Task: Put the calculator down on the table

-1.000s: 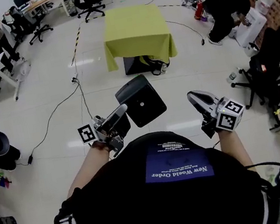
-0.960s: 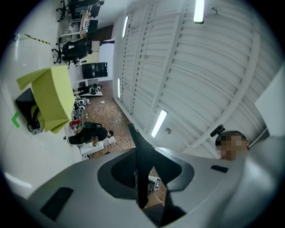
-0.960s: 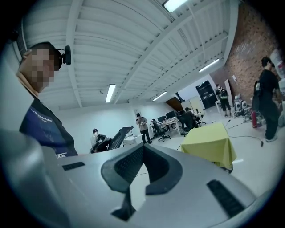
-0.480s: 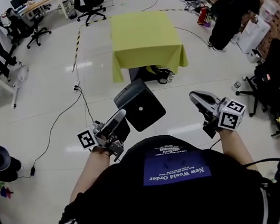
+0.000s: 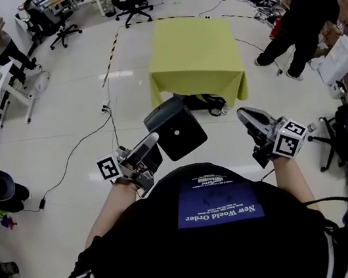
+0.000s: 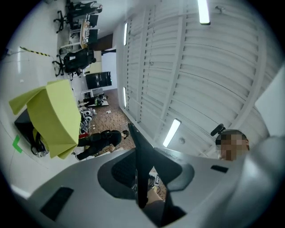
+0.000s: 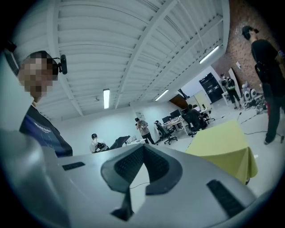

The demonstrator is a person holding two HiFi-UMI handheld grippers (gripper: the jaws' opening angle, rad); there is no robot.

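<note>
**A:** Which step is in hand?

**B:** The carry, I'd judge. The left tool (image 5: pixel 153 140) is clamped on the calculator (image 5: pixel 175 128), a dark slab at its one o'clock, above the floor. The right tool (image 5: pixel 243 116) is closed on nothing.

**A:** And next?

**B:** The yellow-draped table (image 5: pixel 195 51) stands at twelve o'clock, well apart. Get there, level the calculator over the cloth, lower it, then let go.
</note>
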